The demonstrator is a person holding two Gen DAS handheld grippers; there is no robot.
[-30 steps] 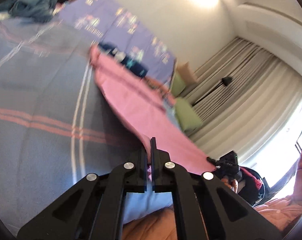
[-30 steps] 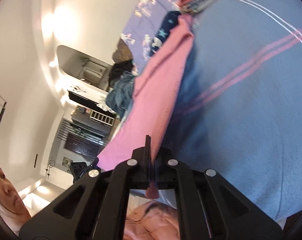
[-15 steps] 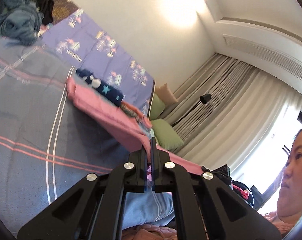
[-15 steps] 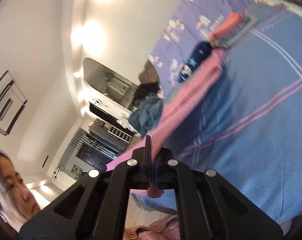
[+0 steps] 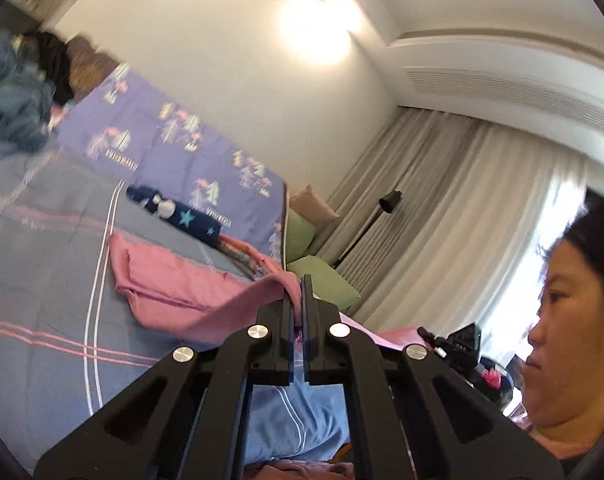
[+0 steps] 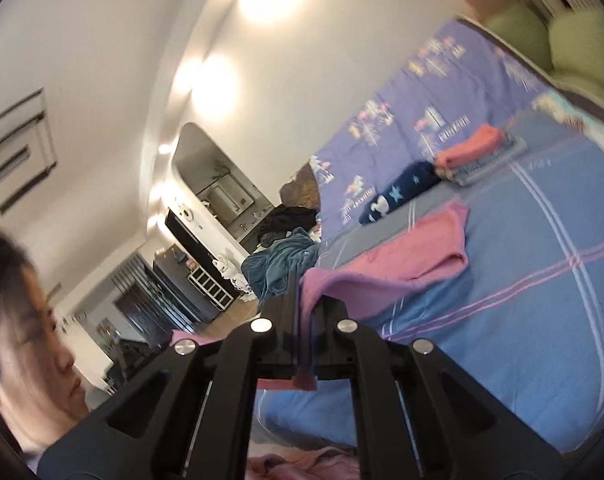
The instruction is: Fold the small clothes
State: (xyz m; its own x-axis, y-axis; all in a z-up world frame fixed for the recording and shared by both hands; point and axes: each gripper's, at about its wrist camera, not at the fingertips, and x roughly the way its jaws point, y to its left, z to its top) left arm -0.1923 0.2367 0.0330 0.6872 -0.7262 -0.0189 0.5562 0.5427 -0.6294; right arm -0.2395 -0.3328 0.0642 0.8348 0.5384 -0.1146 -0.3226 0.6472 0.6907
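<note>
A pink garment (image 5: 174, 292) lies partly on the blue striped bed cover (image 5: 42, 280), its near edge lifted. My left gripper (image 5: 301, 288) is shut on one near corner of it. In the right wrist view the same pink garment (image 6: 402, 260) sags from the bed up to my right gripper (image 6: 302, 292), which is shut on the other near corner. The far end of the garment rests doubled on the cover. Both grippers are held above the near side of the bed.
A navy star-print folded item (image 5: 182, 216) and an orange folded stack (image 6: 474, 148) lie beyond the pink garment. A heap of blue and black clothes (image 6: 286, 256) sits at the bed's far end. Green cushions (image 5: 322, 280), curtains, a floor lamp and the person's face (image 5: 562, 320) are nearby.
Both grippers have risen and tilted up with the garment's near edge. The garment has gone from stretched taut to slack, with its far end now lying doubled on the bed.
</note>
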